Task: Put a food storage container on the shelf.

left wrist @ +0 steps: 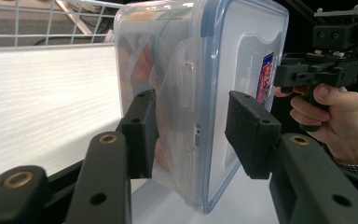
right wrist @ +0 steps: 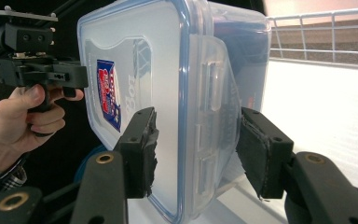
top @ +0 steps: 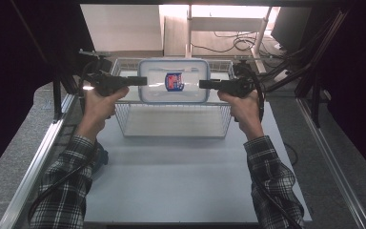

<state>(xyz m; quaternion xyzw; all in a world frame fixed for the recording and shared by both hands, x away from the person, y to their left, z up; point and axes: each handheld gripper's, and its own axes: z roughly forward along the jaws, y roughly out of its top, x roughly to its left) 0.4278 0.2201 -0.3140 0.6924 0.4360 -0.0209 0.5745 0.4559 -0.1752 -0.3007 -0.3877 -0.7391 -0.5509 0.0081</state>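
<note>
A clear plastic container [top: 174,81] with a blue-rimmed lid and a red-and-blue label hangs level over a wire basket [top: 171,135]. My left gripper [top: 143,81] is shut on its left end and my right gripper [top: 203,84] on its right end. In the left gripper view the container [left wrist: 191,93] sits between the two black pads [left wrist: 142,135], at its side clip. The right gripper view shows the same hold on the container [right wrist: 168,93], with one pad [right wrist: 261,154] pressed to the clip.
The wire basket [left wrist: 51,18] stands at the back of a white board [top: 181,181] on the table. Metal rails [top: 43,152] run along both sides, and dark frame struts [top: 310,57] and cables lie beyond the basket.
</note>
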